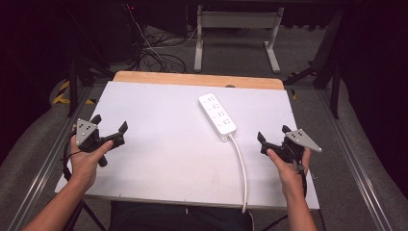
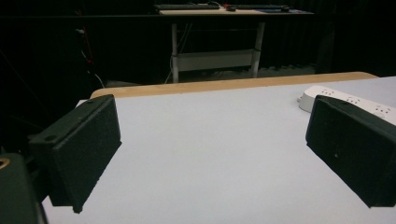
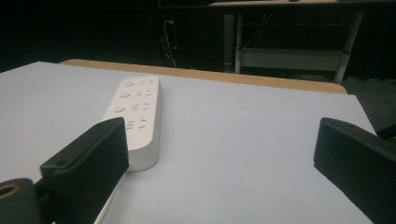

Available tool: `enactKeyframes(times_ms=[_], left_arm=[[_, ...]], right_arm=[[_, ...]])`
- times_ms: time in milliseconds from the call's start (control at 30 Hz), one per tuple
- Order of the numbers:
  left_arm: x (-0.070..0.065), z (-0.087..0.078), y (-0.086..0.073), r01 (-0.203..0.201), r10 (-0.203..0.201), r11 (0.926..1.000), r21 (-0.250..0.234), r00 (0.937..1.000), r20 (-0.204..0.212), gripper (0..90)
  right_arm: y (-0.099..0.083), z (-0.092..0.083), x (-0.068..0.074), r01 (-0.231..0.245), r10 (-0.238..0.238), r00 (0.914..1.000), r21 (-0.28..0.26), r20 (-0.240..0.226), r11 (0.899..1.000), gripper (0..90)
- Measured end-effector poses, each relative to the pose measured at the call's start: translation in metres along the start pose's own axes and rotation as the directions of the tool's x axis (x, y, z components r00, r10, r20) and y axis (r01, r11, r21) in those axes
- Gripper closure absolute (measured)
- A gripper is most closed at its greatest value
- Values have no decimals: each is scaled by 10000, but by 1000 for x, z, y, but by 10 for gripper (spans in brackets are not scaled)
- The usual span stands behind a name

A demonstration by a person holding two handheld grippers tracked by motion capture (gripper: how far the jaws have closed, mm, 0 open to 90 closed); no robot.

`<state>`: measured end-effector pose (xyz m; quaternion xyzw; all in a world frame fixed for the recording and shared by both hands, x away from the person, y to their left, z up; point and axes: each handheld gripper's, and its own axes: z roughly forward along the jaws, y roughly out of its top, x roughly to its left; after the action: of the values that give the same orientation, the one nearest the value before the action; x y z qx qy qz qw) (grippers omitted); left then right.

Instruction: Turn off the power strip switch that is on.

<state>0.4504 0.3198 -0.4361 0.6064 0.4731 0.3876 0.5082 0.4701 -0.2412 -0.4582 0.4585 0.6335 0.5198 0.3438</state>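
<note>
Forearms are coming in from the six o'clock edge of the high view, each hand wrapped around a black gripper. At about eight o'clock on the white board [image 1: 159,159], the left hand [image 1: 86,161] is holding the left gripper [image 1: 111,124], which is hovering over the board's left margin with its jaws spread wide and gripping nothing; a grey three-cornered plate [image 1: 85,131] is sitting on top of it. In the left gripper view the left gripper [image 2: 210,154] is showing the same wide gap, with bare white surface lying between the two black jaws.

Moving rightward, a white power strip [image 1: 217,113] is lying flat near the middle of the board, running from roughly eleven o'clock to five o'clock, well apart from both grippers. Its white cable [image 1: 242,166] is trailing from the near end toward six o'clock and dropping over the board's front edge. A wooden tabletop [image 1: 192,79] is peeking out beyond the board at twelve o'clock.

At about four o'clock, the right hand [image 1: 286,166] is holding the right gripper [image 1: 273,134], jaws likewise spread and empty, near the board's right edge. In the right gripper view, the right gripper [image 3: 219,163] is pointing across the board, with the power strip [image 3: 136,119] lying just beyond its left jaw.
</note>
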Motion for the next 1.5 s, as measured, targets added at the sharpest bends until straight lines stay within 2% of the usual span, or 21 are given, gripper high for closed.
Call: enactKeyframes(times_ms=[567,667,900,1167,1267,1500], left_arm=[[0,3,0,32,-32,10000,60,10000,-21,40],[-1,2,0,-101,101,9999,44,9999,44,41],[0,2,0,54,-55,10000,31,10000,55,43],[-1,1,0,-47,48,10000,-28,9999,96,44],[0,2,0,29,-29,10000,-22,10000,86,45],[0,1,0,-79,79,10000,23,9999,106,48]], right_arm=[[0,2,0,61,-61,10000,1,-49,10000,43],[0,1,0,57,-58,10000,-59,-48,10000,45],[0,3,1,120,-120,9999,-1,-56,9999,48],[5,3,4,499,-500,9987,-65,-115,9987,44],[8,6,6,667,-669,9977,-108,-125,9977,45],[16,11,6,583,-586,9983,-401,-72,9975,56]])
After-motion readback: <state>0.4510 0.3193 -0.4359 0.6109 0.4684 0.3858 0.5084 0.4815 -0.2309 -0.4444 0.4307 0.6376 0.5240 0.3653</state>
